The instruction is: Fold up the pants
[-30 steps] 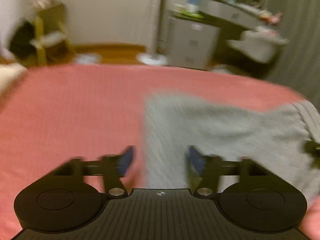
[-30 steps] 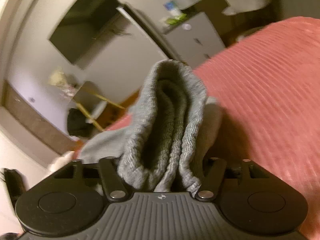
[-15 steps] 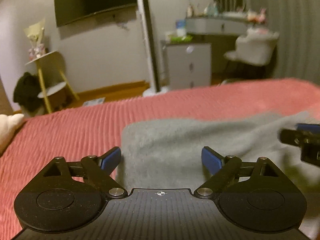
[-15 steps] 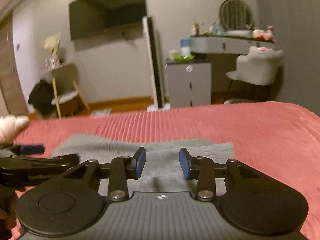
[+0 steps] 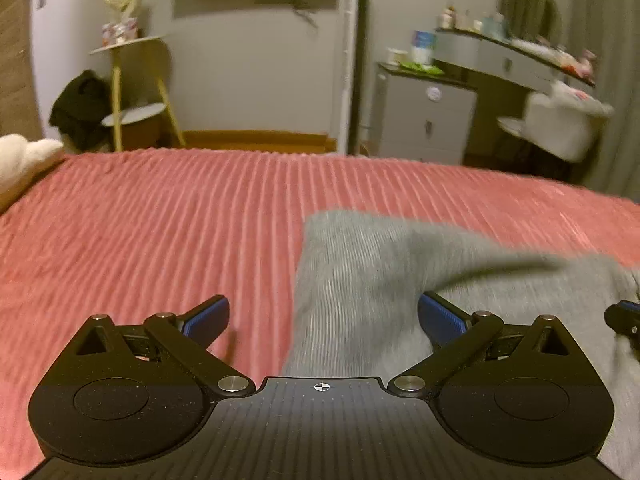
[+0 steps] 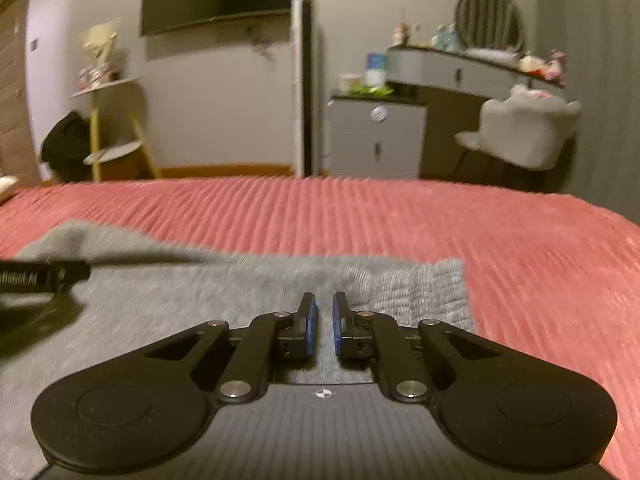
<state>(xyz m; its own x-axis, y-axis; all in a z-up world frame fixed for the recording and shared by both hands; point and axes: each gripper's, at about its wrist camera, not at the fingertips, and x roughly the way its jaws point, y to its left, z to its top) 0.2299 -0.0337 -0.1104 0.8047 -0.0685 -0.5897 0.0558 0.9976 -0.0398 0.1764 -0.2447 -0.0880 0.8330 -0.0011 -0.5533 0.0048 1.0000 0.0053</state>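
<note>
The grey knit pants (image 5: 360,264) lie folded flat on the red ribbed bedspread (image 5: 160,216). My left gripper (image 5: 323,316) is wide open and empty, low over the pants' left edge. In the right wrist view the pants (image 6: 224,292) spread from the left to a ribbed cuff end at the right. My right gripper (image 6: 323,320) hovers over them, its blue pads nearly together with a narrow gap and nothing between them. The left gripper's black finger (image 6: 44,276) shows at the left edge of that view.
The bedspread (image 6: 400,216) reaches to the far bed edge. Beyond it stand a grey drawer unit (image 6: 376,136), a dressing table with a white chair (image 6: 524,132), a yellow side stand (image 5: 132,92) and a wall television. A white plush thing (image 5: 20,160) lies at the bed's left.
My right gripper let go of the bunched pants, then closed its fingers almost together, empty. My left gripper opened wider and shifted left, so the pants' left edge now lies between its fingers.
</note>
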